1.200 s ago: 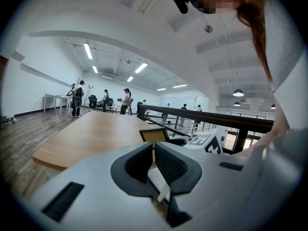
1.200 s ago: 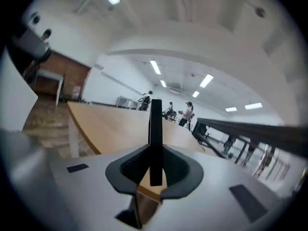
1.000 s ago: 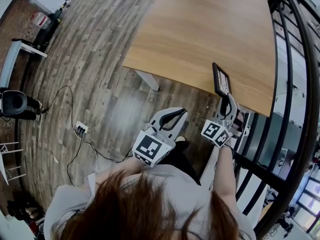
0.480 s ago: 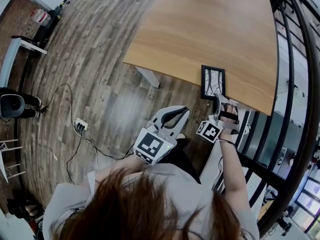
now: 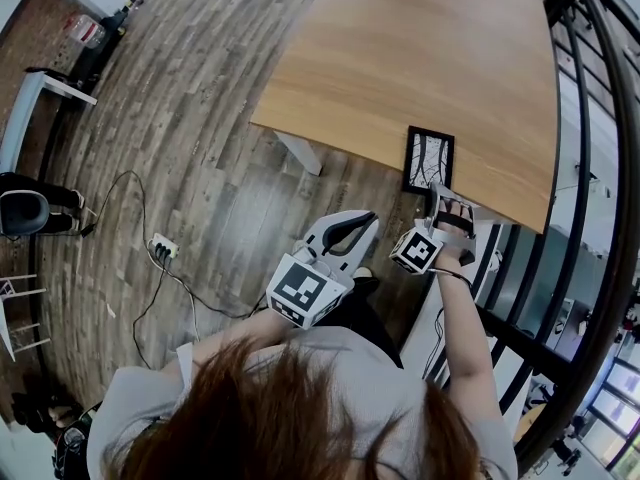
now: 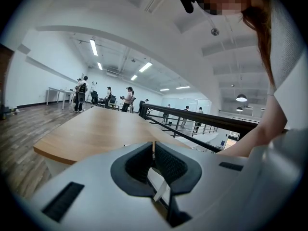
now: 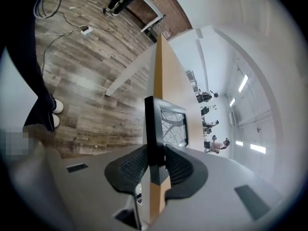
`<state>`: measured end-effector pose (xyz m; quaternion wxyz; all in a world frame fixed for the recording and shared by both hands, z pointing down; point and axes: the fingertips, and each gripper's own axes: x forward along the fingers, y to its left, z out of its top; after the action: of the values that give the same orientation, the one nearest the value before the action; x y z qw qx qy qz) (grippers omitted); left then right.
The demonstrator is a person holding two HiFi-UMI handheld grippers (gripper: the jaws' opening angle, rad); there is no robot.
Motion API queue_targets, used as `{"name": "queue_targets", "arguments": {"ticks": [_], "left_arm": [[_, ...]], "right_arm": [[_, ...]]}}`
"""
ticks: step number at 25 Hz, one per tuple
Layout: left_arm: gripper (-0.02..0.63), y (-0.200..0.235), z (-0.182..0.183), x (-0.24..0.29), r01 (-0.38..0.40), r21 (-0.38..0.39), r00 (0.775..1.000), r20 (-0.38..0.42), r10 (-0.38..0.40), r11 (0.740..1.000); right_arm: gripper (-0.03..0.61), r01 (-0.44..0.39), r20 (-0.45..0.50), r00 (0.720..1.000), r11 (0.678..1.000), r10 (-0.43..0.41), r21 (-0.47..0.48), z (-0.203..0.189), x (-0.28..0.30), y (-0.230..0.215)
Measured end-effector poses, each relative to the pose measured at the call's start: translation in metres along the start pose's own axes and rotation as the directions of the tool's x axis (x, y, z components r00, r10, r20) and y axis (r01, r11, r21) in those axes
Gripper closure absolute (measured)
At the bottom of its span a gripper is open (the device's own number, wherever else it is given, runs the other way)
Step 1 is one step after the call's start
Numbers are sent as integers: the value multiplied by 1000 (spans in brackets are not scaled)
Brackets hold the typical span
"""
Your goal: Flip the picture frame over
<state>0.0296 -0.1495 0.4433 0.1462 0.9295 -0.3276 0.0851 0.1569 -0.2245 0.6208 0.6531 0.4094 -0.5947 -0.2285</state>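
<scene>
The black picture frame [image 5: 429, 160] lies about flat on the wooden table [image 5: 420, 58] by its near edge. Its picture side faces up, showing white with dark branches. My right gripper [image 5: 447, 204] is shut on the frame's near rim. In the right gripper view the dark pads pinch the black rim [image 7: 150, 129], with the glass face [image 7: 173, 125] turned right along the table [image 7: 161, 66]. My left gripper [image 5: 352, 226] hovers over the floor short of the table, shut and empty. Its pads [image 6: 163, 160] meet with nothing between them.
A black metal railing [image 5: 590, 178] runs along the right side, close to my right arm. A white table leg [image 5: 298, 158] stands below the near edge. A power strip [image 5: 163, 259] with a cable lies on the plank floor. Several people stand far beyond the table [image 6: 96, 129].
The frame stood on edge above the table's near rim and has come down flat, picture side up. My right gripper rolled and sank with it. The left gripper stayed put.
</scene>
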Motion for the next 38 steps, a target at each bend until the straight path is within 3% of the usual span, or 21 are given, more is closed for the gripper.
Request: {"name": "queue_targets", "arguments": {"ticks": [6,10,18,25,28,31,33,35,38], "left_arm": [[594,1,1,-4,-7,-4,1000,0,7,1000],[594,1,0,-5,-7,-3,1000,-4,7,1000],[594,-3,-5,-5,10,6,1000,-19,-10,1000],[594,-2,-7,-7,3,-11,1000,-23,-3,1000],[594,-3,-8,-9,3,-40,1000,-20,-4,999],[594,-6,-3,-7,13,-36,1000,1,-13,999],[594,-4,2,-4,11,-38,1000,16,-10,999],[594,-4,9,0,11,-41,999,34,-10,999],[594,-10,26,4,21,-12,997,73,-20,1000]], "right_arm": [[490,82,14,996,996,-83,28,3,1,-3],[479,71,30,997,995,-73,63,7,-4,-7],[338,8,33,999,989,-13,146,7,0,0],[329,9,71,997,980,-24,199,6,-21,1],[330,71,65,993,953,-94,294,0,-46,-11],[330,153,86,974,888,-210,434,-1,-76,-38],[331,138,113,964,812,-242,568,5,-88,-54],[331,69,163,952,702,-259,709,12,-100,-73],[333,-30,237,911,519,-337,854,19,-128,-116]]}}
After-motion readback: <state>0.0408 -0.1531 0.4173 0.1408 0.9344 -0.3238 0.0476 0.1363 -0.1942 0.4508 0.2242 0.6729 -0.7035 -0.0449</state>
